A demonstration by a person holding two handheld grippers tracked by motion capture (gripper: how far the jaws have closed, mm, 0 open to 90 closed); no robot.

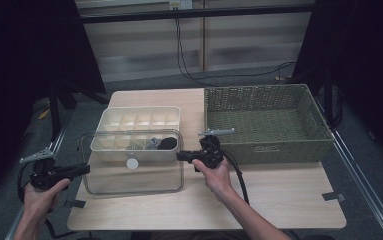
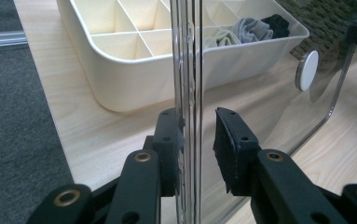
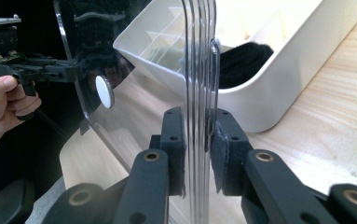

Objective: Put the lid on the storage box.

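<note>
On the wooden table [image 1: 279, 195], the clear lid [image 1: 134, 175] lies near the cream divider box [image 1: 129, 147], right gripper [image 3: 197, 149] clamping its right edge, left gripper [image 2: 197, 144] parted around its left edge, not yet seated.

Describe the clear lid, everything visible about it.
The clear lid looks like transparent plastic: a rounded rectangle with a ribbed rim and a white round knob at its middle. It stands tilted in front of the cream divided box, over the wooden table. The right tongs clamp its right edge; the left tongs straddle its left edge, one pad touching, the other slightly off.
</note>
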